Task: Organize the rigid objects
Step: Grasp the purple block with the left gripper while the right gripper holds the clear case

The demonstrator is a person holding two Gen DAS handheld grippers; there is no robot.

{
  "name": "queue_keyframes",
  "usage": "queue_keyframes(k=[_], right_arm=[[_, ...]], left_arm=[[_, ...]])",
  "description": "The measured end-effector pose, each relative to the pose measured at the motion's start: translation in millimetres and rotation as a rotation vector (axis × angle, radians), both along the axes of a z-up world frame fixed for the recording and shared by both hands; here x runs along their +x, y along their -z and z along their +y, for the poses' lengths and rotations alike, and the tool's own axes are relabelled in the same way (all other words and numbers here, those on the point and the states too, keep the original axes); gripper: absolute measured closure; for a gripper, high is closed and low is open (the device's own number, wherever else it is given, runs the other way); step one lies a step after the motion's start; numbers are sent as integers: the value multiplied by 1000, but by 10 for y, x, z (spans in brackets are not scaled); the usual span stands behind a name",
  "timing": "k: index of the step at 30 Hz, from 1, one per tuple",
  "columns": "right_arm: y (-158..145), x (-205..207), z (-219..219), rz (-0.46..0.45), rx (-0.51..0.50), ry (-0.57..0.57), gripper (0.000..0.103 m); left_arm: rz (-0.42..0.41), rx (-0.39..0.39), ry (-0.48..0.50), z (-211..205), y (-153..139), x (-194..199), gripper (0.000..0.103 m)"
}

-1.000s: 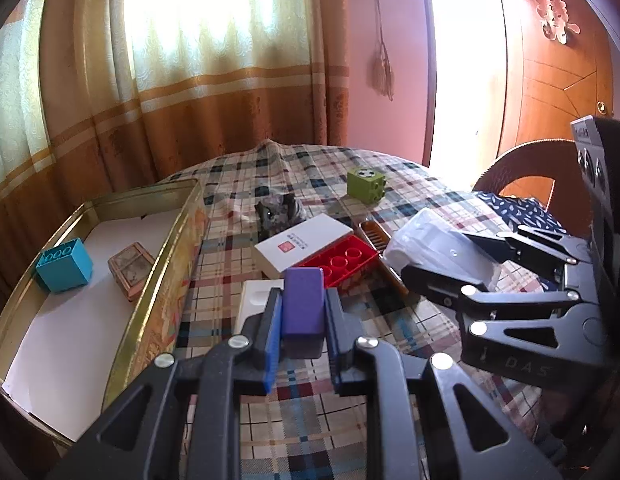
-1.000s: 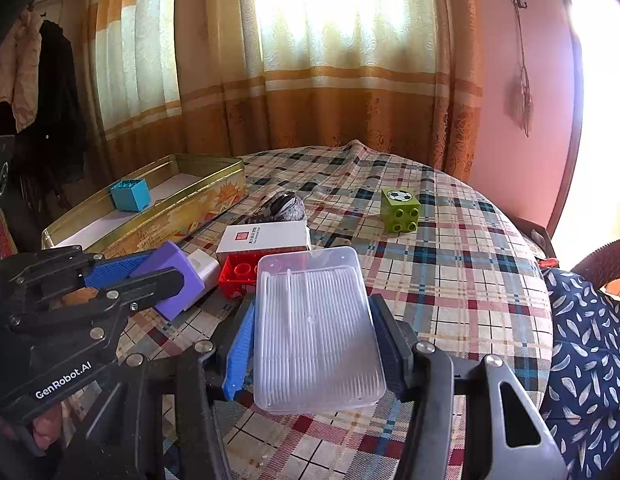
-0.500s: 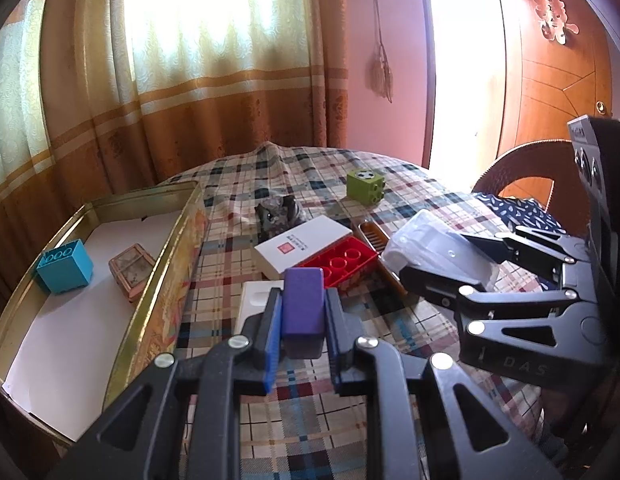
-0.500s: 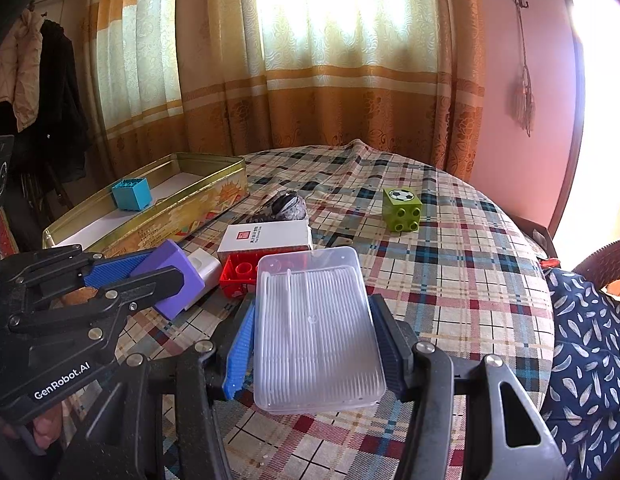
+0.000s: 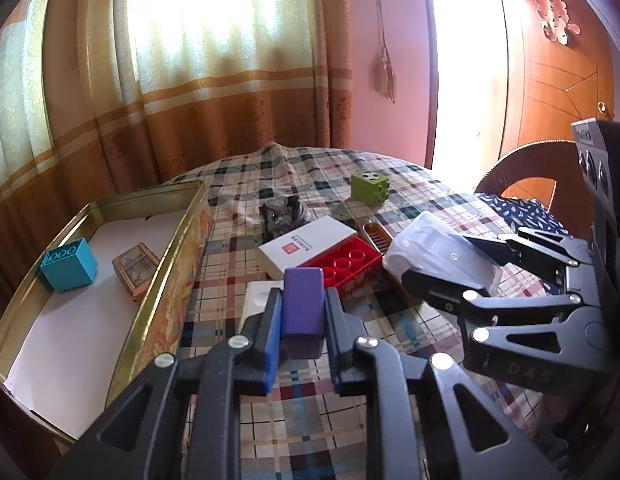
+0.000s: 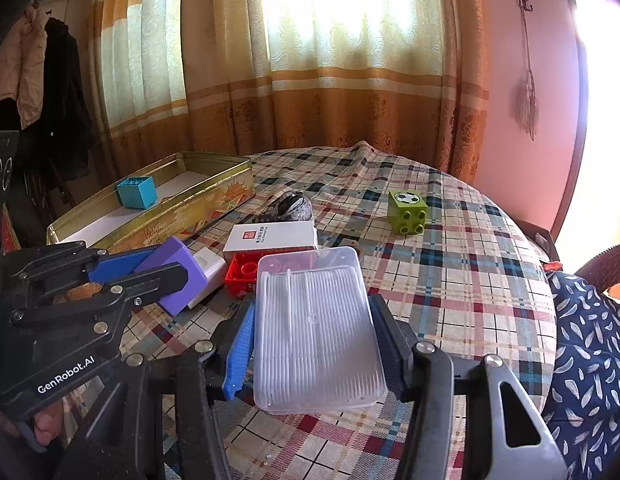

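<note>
My left gripper (image 5: pixel 302 312) is shut on a purple block (image 5: pixel 303 304), held above the plaid tablecloth. My right gripper (image 6: pixel 311 320) is shut on a clear plastic box (image 6: pixel 315 328) of white sticks, held over the table's near side. In the left wrist view that clear box (image 5: pixel 433 248) and the right gripper (image 5: pixel 461 264) show at the right. The right wrist view has the left gripper (image 6: pixel 150 268) with the purple block (image 6: pixel 178 272) at the left. A gold tin tray (image 5: pixel 166 280) at the left holds a teal brick (image 5: pixel 68 264) and a small brown box (image 5: pixel 136 268).
On the cloth lie a white box (image 5: pixel 306 244), a red brick (image 5: pixel 341 264), a white block (image 5: pixel 256 300), a brown comb (image 5: pixel 375 234), a grey shell-like lump (image 5: pixel 282 214) and a green cube (image 5: pixel 369 186). A chair with a patterned cushion (image 6: pixel 589 340) stands at the right.
</note>
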State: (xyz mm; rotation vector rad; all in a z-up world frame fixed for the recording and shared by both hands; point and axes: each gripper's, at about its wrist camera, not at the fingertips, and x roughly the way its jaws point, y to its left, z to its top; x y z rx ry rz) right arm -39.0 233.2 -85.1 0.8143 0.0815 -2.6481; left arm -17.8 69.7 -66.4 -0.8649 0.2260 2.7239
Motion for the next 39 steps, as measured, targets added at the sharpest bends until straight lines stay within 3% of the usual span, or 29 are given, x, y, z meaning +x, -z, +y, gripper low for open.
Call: queue_keyframes(k=[39], right_arm=[[-28,113,-74,79,-3,-54,47]], left_arm=[[73,8,-58,-52,-59,87,85]])
